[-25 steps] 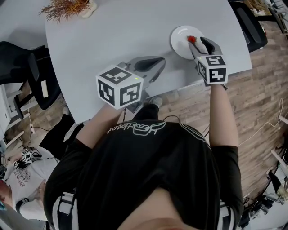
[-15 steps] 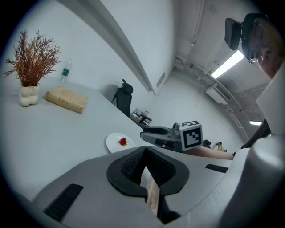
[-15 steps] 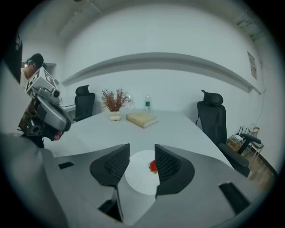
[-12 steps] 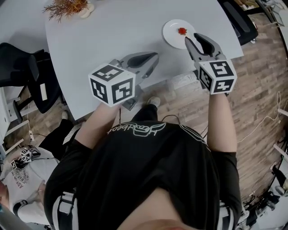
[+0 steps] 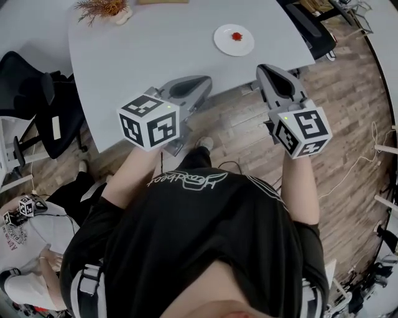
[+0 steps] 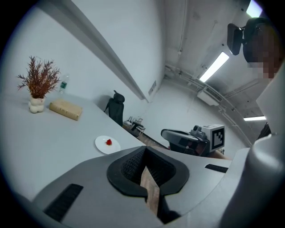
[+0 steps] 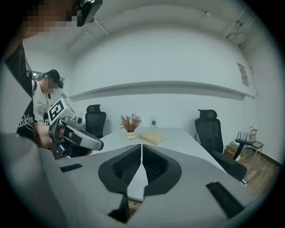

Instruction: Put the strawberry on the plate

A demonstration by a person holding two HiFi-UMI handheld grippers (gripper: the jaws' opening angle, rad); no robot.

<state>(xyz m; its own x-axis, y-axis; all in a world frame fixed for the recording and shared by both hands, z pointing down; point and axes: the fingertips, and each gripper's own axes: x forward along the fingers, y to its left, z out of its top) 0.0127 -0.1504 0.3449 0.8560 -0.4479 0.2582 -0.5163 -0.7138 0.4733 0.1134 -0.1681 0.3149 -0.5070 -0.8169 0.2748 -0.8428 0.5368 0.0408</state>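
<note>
And there it was: the strawberry (image 5: 236, 36) sat on the plate (image 5: 224, 45), a small bright-red lump just about at the middle of the round white dish, with white rim showing all round it. The plate itself lay on the pale grey desk (image 5: 155, 43), close to its right-hand end. The right tongs (image 5: 263, 68) hung on the person's side of the plate, clear of it and past the desk edge, above the wooden floor; their jaws were closing, pads drawn in to a hairline slit, and nothing was between them. The left tongs (image 5: 204, 82) hovered well to the left of the plate, over the near edge of the desk, jaws pressed together at the tips and likewise empty. From the left gripper view the plate showed as a small white disc with the red dot on it. Far to the left of the plate, at the back of the desk, stood a dried reddish plant (image 5: 102, 7) in a pale pot, with a tan block (image 6: 65, 109) between it and the plate.
</note>
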